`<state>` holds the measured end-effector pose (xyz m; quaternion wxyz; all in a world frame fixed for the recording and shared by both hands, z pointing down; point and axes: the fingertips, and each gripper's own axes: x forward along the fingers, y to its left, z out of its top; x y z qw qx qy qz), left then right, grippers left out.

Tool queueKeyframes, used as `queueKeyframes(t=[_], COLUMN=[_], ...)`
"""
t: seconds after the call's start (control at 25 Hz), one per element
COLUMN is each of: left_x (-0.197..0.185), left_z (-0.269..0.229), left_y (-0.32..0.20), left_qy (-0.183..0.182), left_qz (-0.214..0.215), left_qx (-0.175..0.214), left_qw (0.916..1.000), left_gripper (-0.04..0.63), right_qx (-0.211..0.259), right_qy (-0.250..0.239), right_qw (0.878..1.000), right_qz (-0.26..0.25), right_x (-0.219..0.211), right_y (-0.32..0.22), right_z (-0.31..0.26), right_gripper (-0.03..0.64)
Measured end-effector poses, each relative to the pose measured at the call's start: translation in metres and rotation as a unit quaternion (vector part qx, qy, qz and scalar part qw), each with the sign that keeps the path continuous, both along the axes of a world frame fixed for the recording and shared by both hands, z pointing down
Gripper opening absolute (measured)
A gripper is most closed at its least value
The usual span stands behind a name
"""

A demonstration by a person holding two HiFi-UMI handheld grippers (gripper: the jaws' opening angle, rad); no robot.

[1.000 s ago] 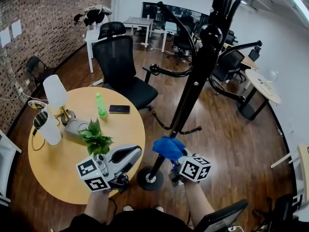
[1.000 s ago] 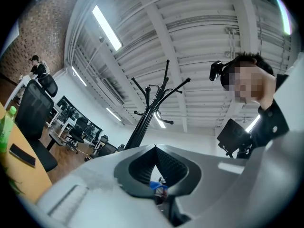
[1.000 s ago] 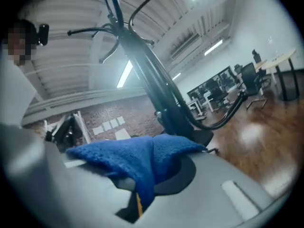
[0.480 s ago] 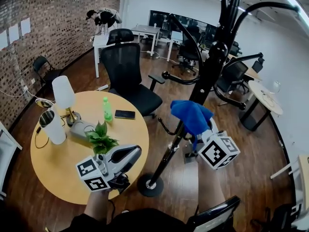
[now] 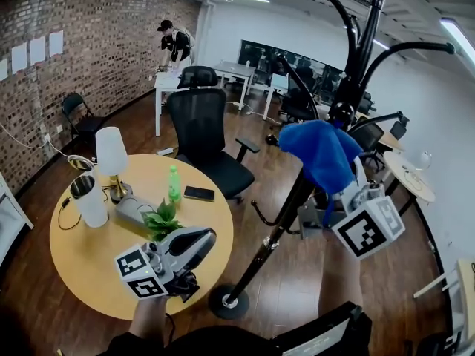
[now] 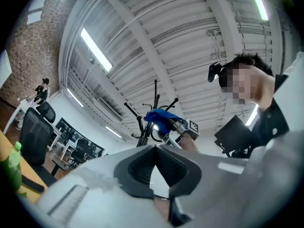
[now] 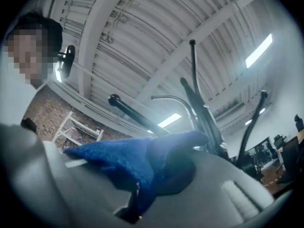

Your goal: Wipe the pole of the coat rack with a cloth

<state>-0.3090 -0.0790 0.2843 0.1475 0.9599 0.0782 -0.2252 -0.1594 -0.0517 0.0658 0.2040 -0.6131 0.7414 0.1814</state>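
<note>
Two grippers in view: right gripper [image 5: 347, 193] pinches the blue cloth [image 5: 320, 154] at the coat rack pole [image 5: 286, 215], high up just under the hook arms. Left gripper [image 5: 196, 242], jaws pressed together and empty, sits over the round table's [image 5: 78, 269] near edge. That edge lies near the rack base [image 5: 228, 301], with bare floor open to its right. Cloth has risen along the pole since half a second ago; left gripper unmoved.

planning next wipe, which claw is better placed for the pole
Right: the right claw grips the blue cloth at the pole; the left claw is shut, empty, low by the round table.
</note>
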Motion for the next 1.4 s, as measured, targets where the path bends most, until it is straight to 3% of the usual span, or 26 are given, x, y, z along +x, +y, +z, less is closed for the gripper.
queueKeyframes(t=[0.2, 0.36, 0.52, 0.64, 0.92, 1.2, 1.4], left_x=[-0.010, -0.014, -0.012, -0.007, 0.022, 0.051, 0.060], left_z=[-0.006, -0.002, -0.002, 0.003, 0.020, 0.035, 0.039], left_y=[-0.004, -0.009, -0.011, -0.012, -0.008, 0.004, 0.008], left_qy=[0.004, -0.001, -0.006, -0.013, -0.042, -0.067, -0.074], left_qz=[-0.014, -0.020, -0.020, -0.016, 0.010, 0.044, 0.052], left_qx=[0.012, 0.010, 0.006, -0.001, -0.020, -0.032, -0.034], left_qw=[0.9998, 0.9998, 0.9998, 0.9998, 0.9989, 0.9963, 0.9953], left_gripper=[0.002, 0.002, 0.002, 0.002, 0.002, 0.002, 0.002], right_qx=[0.050, 0.061, 0.015, -0.030, -0.082, -0.234, -0.358], right_qy=[0.061, 0.066, -0.006, -0.056, -0.118, -0.123, -0.159], right_qw=[0.995, 0.993, 1.000, 0.997, 0.987, 0.961, 0.919], right_qz=[-0.067, -0.080, -0.011, 0.036, 0.063, 0.076, 0.051], right_x=[-0.062, -0.060, 0.003, 0.050, 0.089, 0.081, 0.070], right_y=[0.026, 0.027, -0.008, -0.028, -0.014, -0.024, -0.025], right_z=[-0.028, -0.027, 0.004, 0.047, 0.143, 0.293, 0.391], right_gripper=[0.025, 0.025, 0.025, 0.025, 0.025, 0.025, 0.025])
